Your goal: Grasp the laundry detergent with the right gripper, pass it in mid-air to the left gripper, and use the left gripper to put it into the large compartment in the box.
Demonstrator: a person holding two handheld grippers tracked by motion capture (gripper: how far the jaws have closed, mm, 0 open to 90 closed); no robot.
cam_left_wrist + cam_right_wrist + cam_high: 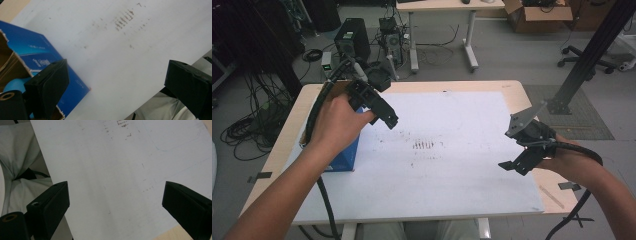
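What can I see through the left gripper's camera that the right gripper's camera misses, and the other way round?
The left gripper view alone shows a torn-open blue box with brown cardboard inside, beside the left gripper, whose jaws stand wide apart. The right gripper view alone shows faint pencil outlines drawn on the sheet, with the right gripper open too. Both show the white sheet with dark smudges and pale clothing past the table edge.

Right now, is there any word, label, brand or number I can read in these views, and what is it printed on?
None can be read.
Blue cardboard box with a torn-open top, beside the left gripper: pale lettering on its side, too blurred to read.
White sheet covering the wooden table: brown smudges in a short row, not writing.
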